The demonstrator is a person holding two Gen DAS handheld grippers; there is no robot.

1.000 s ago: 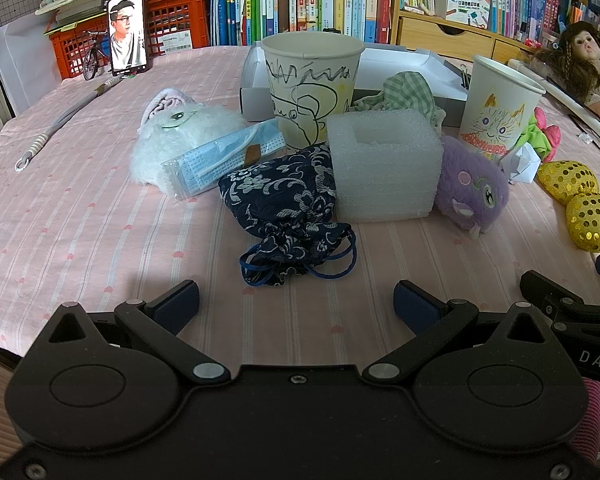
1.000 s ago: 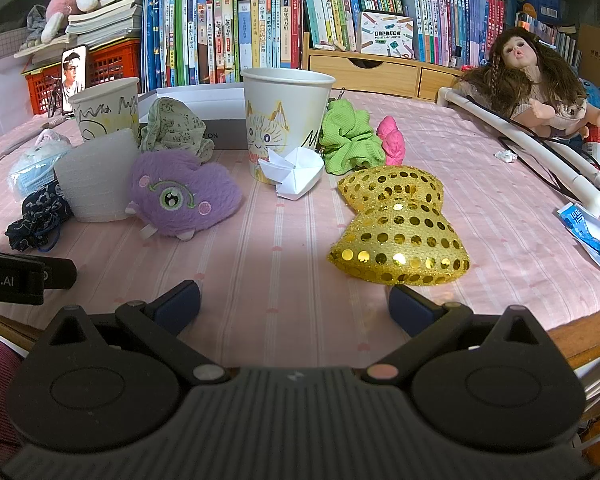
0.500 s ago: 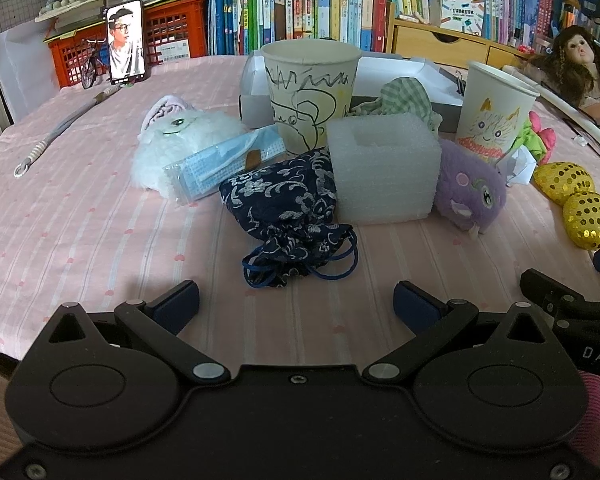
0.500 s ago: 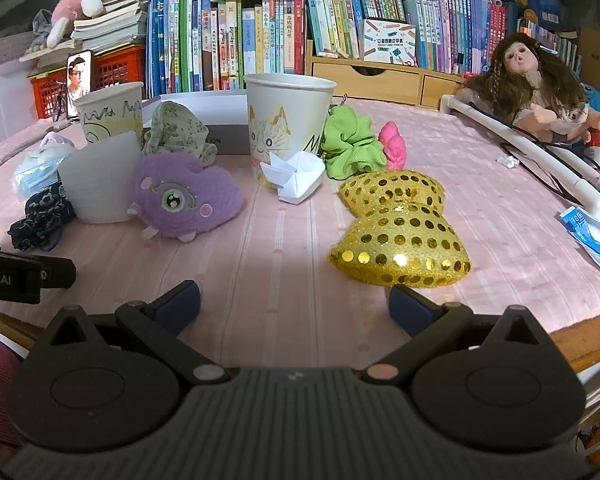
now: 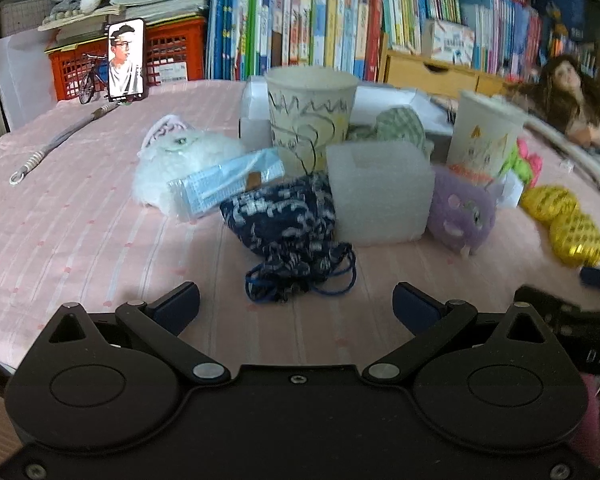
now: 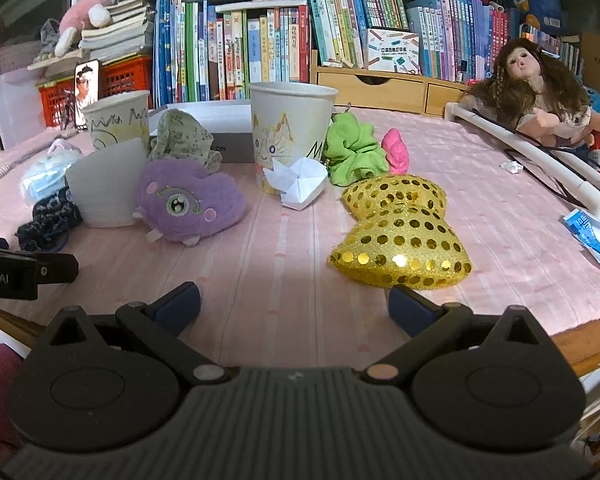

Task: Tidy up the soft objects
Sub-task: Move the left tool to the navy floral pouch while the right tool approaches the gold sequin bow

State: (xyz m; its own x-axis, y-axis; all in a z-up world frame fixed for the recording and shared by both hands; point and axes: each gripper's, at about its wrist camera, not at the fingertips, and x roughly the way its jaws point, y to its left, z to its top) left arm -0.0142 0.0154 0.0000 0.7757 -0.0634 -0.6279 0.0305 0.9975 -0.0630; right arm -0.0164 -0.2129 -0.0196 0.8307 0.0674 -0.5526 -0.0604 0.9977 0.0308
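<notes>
Soft things lie on the pink tablecloth (image 5: 80, 232). In the left wrist view, a navy floral drawstring pouch (image 5: 288, 224) lies just beyond my open, empty left gripper (image 5: 296, 306), with a white fluffy toy (image 5: 172, 160), a packed face mask (image 5: 228, 178), a white foam block (image 5: 380, 192) and a purple plush (image 5: 464, 208) around it. In the right wrist view, my open, empty right gripper (image 6: 294, 304) is near a gold sequin bow (image 6: 400, 232), the purple plush (image 6: 188, 200), a green scrunchie (image 6: 350, 152) and a pink soft piece (image 6: 396, 154).
Two paper cups (image 6: 290, 132) (image 5: 310, 116) stand mid-table by a white box (image 6: 220, 128). A folded paper boat (image 6: 298, 182), a doll (image 6: 540, 96), a white tube (image 6: 540, 160) and a phone (image 5: 126, 64) are around. Bookshelves (image 6: 260, 40) line the back. The table edge (image 6: 588, 340) is at the right.
Both views have shifted slightly, so both grippers have drawn back and tilted a little. The left wrist view is blurred by motion. No object has moved; both grippers stay open.
</notes>
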